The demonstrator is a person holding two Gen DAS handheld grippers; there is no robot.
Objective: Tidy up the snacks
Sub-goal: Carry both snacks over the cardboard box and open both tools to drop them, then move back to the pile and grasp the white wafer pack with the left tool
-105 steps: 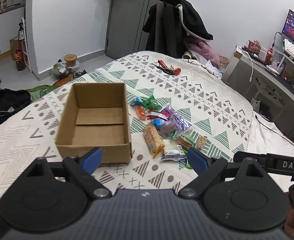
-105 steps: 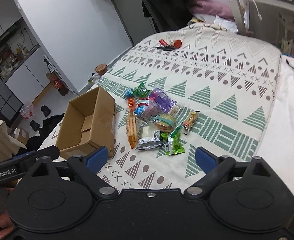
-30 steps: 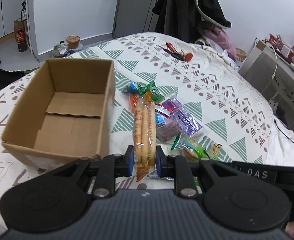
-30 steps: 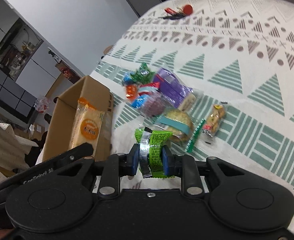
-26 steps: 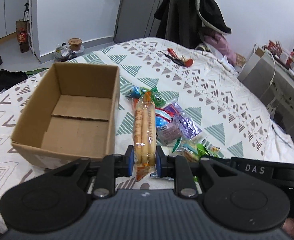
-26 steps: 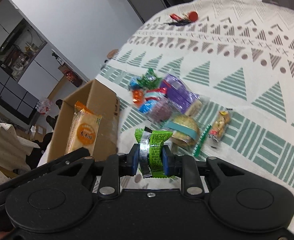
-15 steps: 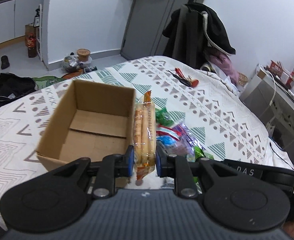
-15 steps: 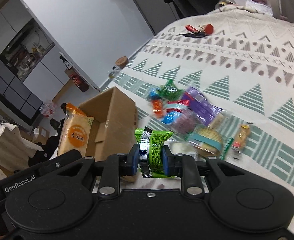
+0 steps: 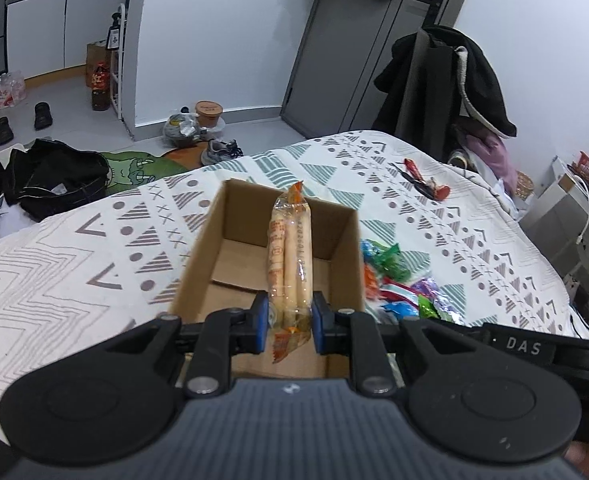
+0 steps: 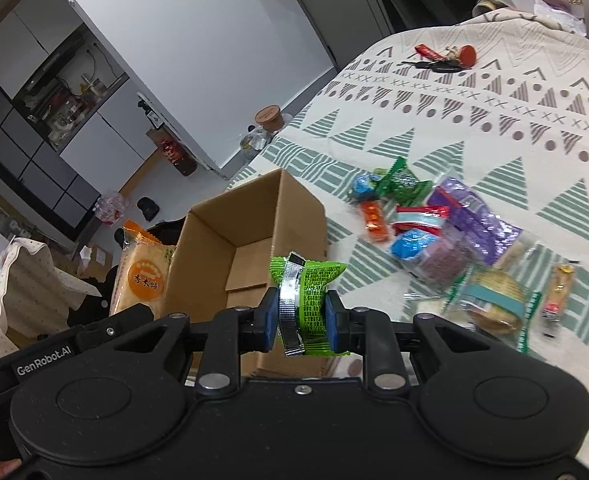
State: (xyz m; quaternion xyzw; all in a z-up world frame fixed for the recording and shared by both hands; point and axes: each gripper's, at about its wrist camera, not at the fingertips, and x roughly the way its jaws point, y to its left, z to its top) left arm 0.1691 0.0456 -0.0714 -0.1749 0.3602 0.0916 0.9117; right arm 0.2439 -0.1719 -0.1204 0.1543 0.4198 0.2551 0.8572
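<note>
Both tongs are clamped shut, each on a snack. Left gripper pinches a long clear packet of pale biscuit sticks near its lower end; the packet stands upright in front of the open cardboard box, and its orange bottom seal hangs below the blue pads. Seen from the right wrist, the same packet shows its orange round label to the left of the box, partly hidden behind the box wall and the left tool's black body. Right gripper squeezes a green wrapper with a silver seam, crumpled between the pads, held near the box's open top. How high either packet sits above the box cannot be judged.

Loose snacks lie in a heap on the patterned bedspread just right of the box: green, orange, blue and purple wrappers, a round cake in clear film, a small stick packet apart at the far right. From the left wrist this heap is partly cut off by the box and the gripper. Keys with a red tag lie well apart, further up the bed. The box floor that shows is bare cardboard; its near part is hidden.
</note>
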